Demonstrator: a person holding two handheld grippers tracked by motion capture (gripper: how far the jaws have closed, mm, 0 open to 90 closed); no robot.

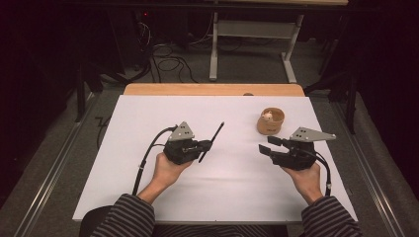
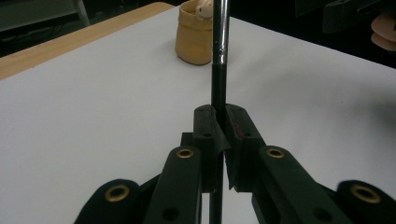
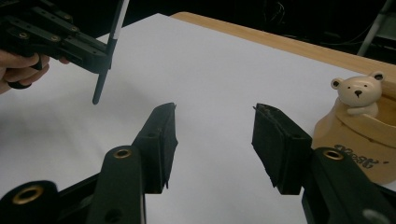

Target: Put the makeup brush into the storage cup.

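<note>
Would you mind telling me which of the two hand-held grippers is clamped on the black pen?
The left hand-held gripper: its jaws are shut on the black pen. The right hand-held gripper stands open with nothing between its jaws.

Lettering on tan round wooden pen holder with a bear figure (image 3: 359,140): dark print was visible on its side, too blurred to read.
Other readable text: none was seen.

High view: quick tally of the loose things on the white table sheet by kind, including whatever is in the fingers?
Black pen, clamped in the left gripper: 1
Tan wooden holder with a bear figure, standing on the white sheet ahead of the open right gripper: 1
Total: 2
</note>
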